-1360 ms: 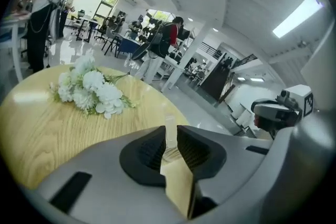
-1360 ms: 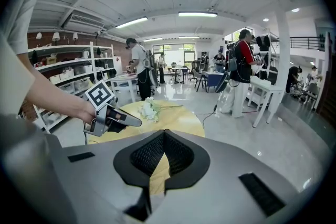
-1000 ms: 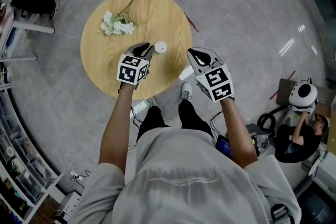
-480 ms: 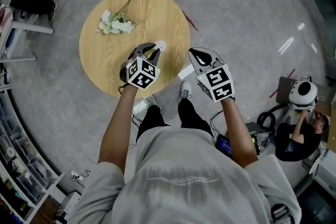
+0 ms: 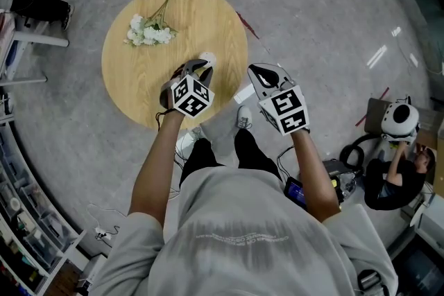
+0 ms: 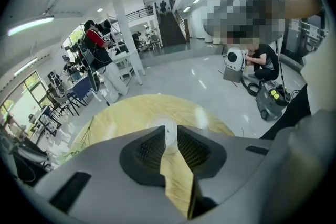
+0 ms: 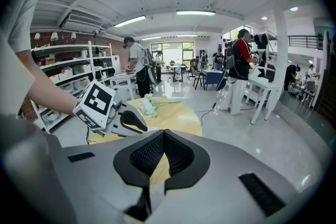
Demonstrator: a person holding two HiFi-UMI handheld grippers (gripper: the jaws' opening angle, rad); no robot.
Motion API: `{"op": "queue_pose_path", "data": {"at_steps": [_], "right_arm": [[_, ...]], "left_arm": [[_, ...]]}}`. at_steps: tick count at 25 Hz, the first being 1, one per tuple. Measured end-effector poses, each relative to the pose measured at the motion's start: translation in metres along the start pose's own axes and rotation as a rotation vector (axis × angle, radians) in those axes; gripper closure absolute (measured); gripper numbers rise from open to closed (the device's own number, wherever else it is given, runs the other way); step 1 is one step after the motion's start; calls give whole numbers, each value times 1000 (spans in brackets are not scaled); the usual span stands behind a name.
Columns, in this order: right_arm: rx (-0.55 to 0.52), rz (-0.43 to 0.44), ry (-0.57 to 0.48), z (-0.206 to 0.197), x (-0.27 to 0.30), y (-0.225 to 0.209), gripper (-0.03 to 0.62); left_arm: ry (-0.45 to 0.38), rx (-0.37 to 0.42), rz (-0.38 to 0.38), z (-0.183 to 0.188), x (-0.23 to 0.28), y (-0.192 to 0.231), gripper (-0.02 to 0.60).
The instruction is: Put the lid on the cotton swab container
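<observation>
A grey polished floor [image 5: 333, 3] is seen beneath a round wooden counter [image 5: 139, 80]. Just off the counter's near edge the right gripper [image 5: 259, 71] is held, jaws pressed together. Over the counter's near part is the left gripper [image 5: 197, 66], jaws narrowly spread. White flowers [image 5: 147, 34] lie at the counter's far side. The small white cotton swab container [image 5: 207, 58] is glimpsed on the counter at the left jaws' tips; contact and contents cannot be made out.
</observation>
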State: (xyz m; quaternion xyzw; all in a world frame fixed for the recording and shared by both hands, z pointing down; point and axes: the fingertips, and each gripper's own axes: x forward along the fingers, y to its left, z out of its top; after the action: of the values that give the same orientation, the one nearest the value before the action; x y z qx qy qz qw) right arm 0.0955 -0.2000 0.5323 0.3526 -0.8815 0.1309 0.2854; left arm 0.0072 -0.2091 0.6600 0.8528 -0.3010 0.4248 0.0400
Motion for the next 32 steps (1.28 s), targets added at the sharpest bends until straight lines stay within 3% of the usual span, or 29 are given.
{"op": "queue_pose_path", "data": {"at_steps": [11,14,16,23,29,32], "right_arm": [[8,-13,1,-8,-8,-5,568],[11,-12,3,-7,-7,-4,568],[9,-12,3,-7,-7,-3,568],[-15,-23,-36,14,-14,-1,568],[-74,-53,-111,60,-33,-4,568],[-133,-75,-166,94,-36,-12,568]], "left_arm": [[33,-4,5,-5,11,-7,503],[71,60,0,-7,13,-6,503],[92,59,-23,-7,15,-5,517],[35,-71,-27,-2,11,-1,507],[-165,-302,66,30,-54,37,532],[-248,-330,116,52,-100,72,555]]}}
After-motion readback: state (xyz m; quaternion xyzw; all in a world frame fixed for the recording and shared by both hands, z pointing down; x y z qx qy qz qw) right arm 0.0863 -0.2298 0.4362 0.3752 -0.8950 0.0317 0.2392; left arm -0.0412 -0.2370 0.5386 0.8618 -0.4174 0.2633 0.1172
